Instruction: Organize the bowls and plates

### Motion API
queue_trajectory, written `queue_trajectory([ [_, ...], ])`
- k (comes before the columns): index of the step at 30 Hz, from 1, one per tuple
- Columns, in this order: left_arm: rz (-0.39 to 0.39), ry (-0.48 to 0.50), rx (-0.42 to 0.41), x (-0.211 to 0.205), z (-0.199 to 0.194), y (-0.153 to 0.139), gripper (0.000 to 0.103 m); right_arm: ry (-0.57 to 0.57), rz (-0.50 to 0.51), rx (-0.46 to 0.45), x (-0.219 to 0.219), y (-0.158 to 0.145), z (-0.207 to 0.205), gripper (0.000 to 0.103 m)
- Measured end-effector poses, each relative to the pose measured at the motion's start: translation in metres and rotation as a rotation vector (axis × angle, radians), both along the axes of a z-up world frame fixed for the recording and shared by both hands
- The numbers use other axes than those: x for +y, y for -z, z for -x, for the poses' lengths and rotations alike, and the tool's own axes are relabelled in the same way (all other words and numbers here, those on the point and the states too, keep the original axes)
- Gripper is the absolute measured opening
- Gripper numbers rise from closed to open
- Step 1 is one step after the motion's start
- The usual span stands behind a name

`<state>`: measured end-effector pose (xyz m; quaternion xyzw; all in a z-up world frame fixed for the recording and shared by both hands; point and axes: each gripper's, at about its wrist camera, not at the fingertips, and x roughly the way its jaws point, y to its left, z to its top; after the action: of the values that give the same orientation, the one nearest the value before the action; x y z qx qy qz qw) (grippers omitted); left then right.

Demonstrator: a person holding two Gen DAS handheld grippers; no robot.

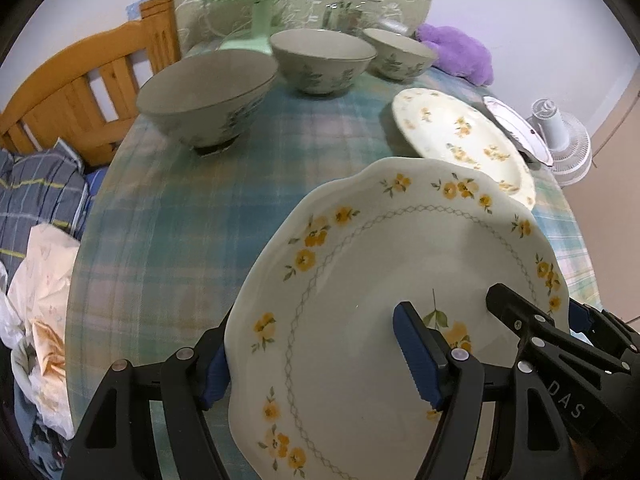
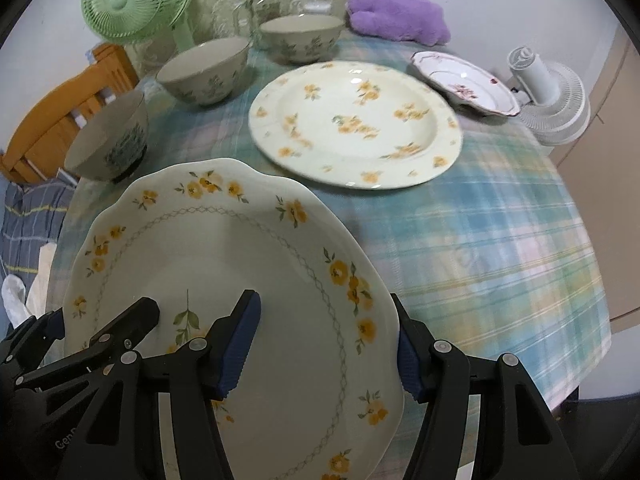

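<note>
A round table (image 2: 500, 248) with a blue and green checked cloth stands by a pale wall, with a wooden chair (image 1: 80, 92) at its far left side. A green fan (image 2: 136, 0) and a glass jar (image 2: 266, 0) stand at the back of the table, and a purple fluffy cloth (image 2: 400, 16) lies at the back right. A white fan (image 2: 548, 92) sits past the table's right edge. Three bowls with blue flowers stand in a row along the back left: the big bowl (image 1: 208, 96) nearest, the middle bowl (image 1: 324, 60) behind it, and the far bowl (image 1: 402, 54) at the back. A yellow flower plate (image 2: 356, 120) lies flat in the middle of the table, and a small pink flower plate (image 2: 464, 80) sits near it, toward the right edge. At the front, both tongs hold one wavy plate (image 2: 224, 280) with yellow flowers around its rim, and it is tilted above the cloth. The left tongs (image 1: 320, 364) are wide apart, with one blue pad under the plate's left edge and the other on top of the plate. The right tongs (image 2: 326, 348) are also wide apart, with one pad on top of the plate and the other under its right edge. Each one grips its side of the plate.
</note>
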<state>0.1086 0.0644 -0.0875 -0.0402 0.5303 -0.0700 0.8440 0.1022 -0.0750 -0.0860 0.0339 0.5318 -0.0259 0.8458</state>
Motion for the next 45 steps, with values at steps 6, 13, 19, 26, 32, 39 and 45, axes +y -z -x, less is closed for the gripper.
queue_trajectory([
  [6,-0.013,0.022,-0.021,-0.028,-0.002,-0.006,0.073,0.032,-0.017,-0.029,-0.027,-0.006,0.002,0.066],
  [13,-0.014,0.027,-0.021,-0.080,-0.001,-0.009,0.073,0.042,-0.024,-0.031,-0.077,-0.009,0.004,0.066],
  [19,-0.011,0.017,-0.019,-0.126,-0.004,-0.009,0.073,0.035,-0.024,-0.031,-0.124,-0.010,0.004,0.066],
  [26,-0.005,-0.002,-0.030,-0.174,-0.007,-0.010,0.073,0.019,-0.015,-0.037,-0.177,-0.011,-0.001,0.066],
  [32,0.003,-0.022,-0.012,-0.211,-0.012,0.000,0.073,0.003,-0.011,-0.025,-0.216,-0.004,-0.007,0.066],
  [39,-0.004,-0.058,0.035,-0.235,-0.014,0.015,0.073,-0.014,-0.023,0.021,-0.247,0.012,-0.016,0.066],
  [45,-0.020,-0.101,0.057,-0.242,-0.020,0.026,0.072,-0.030,-0.035,0.064,-0.254,0.029,-0.024,0.065],
])
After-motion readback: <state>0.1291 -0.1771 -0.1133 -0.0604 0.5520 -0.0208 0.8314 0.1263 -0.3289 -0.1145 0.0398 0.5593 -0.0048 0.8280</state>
